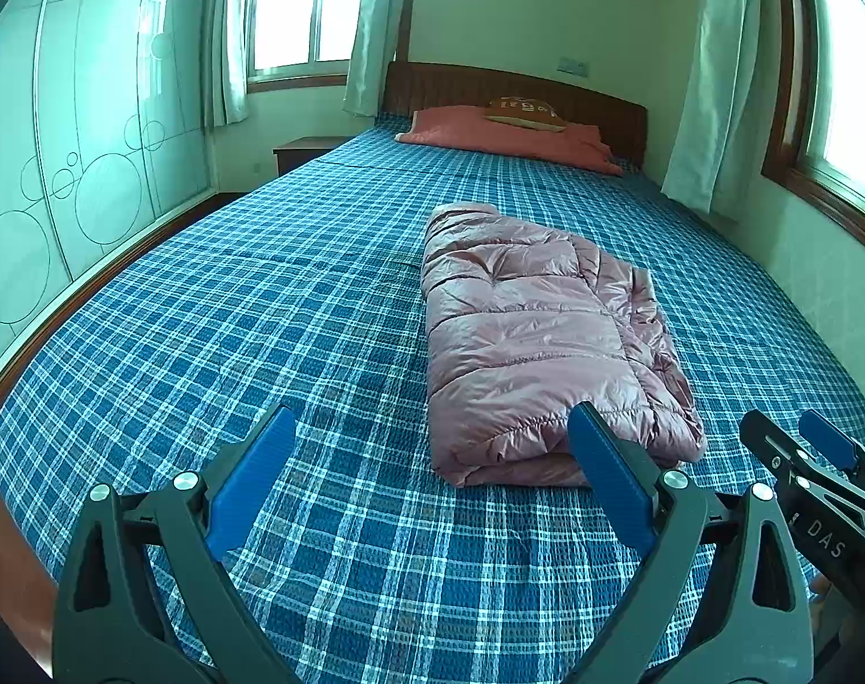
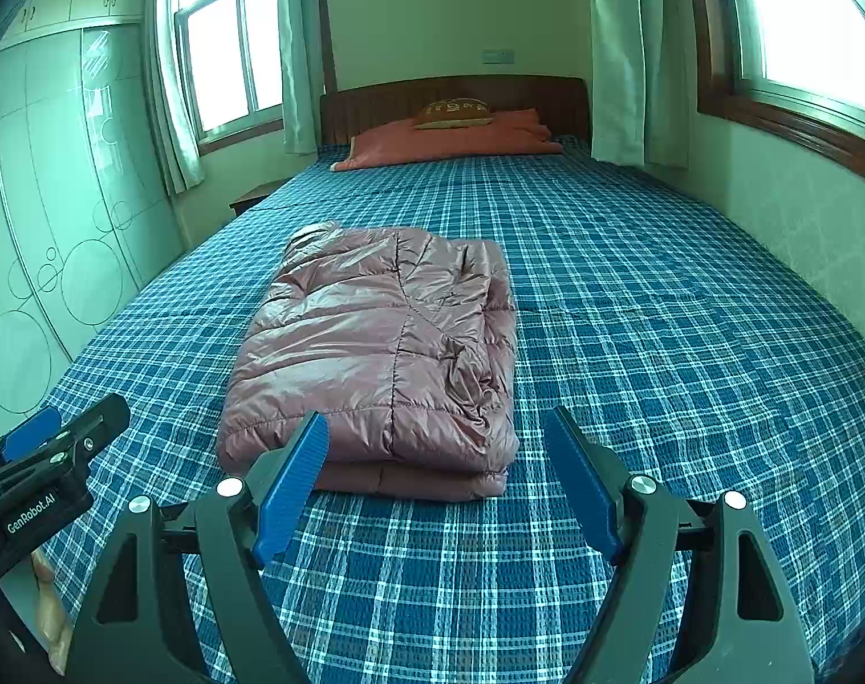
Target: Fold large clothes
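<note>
A pink quilted down jacket (image 1: 535, 336) lies folded into a thick rectangle on the blue plaid bed sheet (image 1: 232, 313). It also shows in the right wrist view (image 2: 375, 353). My left gripper (image 1: 432, 427) is open and empty, hovering just short of the jacket's near edge, a little to its left. My right gripper (image 2: 435, 427) is open and empty, in front of the jacket's near right corner. Each gripper shows at the edge of the other's view, the right one (image 1: 797, 439) and the left one (image 2: 73, 422).
A red pillow (image 1: 506, 137) with a small brown cushion (image 1: 523, 113) lies at the wooden headboard (image 1: 489, 85). A wardrobe (image 1: 61, 171) stands along the left, a wall with windows on the right (image 2: 803, 45). A nightstand (image 1: 304, 149) stands left of the bed's head.
</note>
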Demonstrator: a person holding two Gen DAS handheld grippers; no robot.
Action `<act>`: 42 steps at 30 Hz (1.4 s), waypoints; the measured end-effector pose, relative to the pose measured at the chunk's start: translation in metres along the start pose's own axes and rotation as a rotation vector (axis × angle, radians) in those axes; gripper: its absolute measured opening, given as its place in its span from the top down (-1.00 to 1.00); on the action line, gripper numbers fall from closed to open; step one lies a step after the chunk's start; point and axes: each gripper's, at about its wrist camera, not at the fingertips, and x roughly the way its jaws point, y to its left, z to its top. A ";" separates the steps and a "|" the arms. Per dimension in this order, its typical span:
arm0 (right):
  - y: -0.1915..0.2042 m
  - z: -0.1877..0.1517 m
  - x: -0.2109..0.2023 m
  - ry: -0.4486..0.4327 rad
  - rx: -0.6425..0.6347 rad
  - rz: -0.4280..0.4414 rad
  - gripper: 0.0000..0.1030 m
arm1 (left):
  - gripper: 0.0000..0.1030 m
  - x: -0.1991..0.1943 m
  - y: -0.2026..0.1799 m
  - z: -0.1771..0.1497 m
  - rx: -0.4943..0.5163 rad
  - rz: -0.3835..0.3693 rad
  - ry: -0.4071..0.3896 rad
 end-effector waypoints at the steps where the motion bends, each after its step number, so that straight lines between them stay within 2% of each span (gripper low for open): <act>1: 0.001 -0.001 0.000 0.000 -0.001 -0.001 -0.49 | -0.87 -0.001 -0.001 0.000 0.000 0.000 0.001; 42: 0.005 0.000 -0.003 -0.015 -0.006 0.016 -0.49 | -0.87 -0.004 -0.006 0.000 0.009 -0.001 0.003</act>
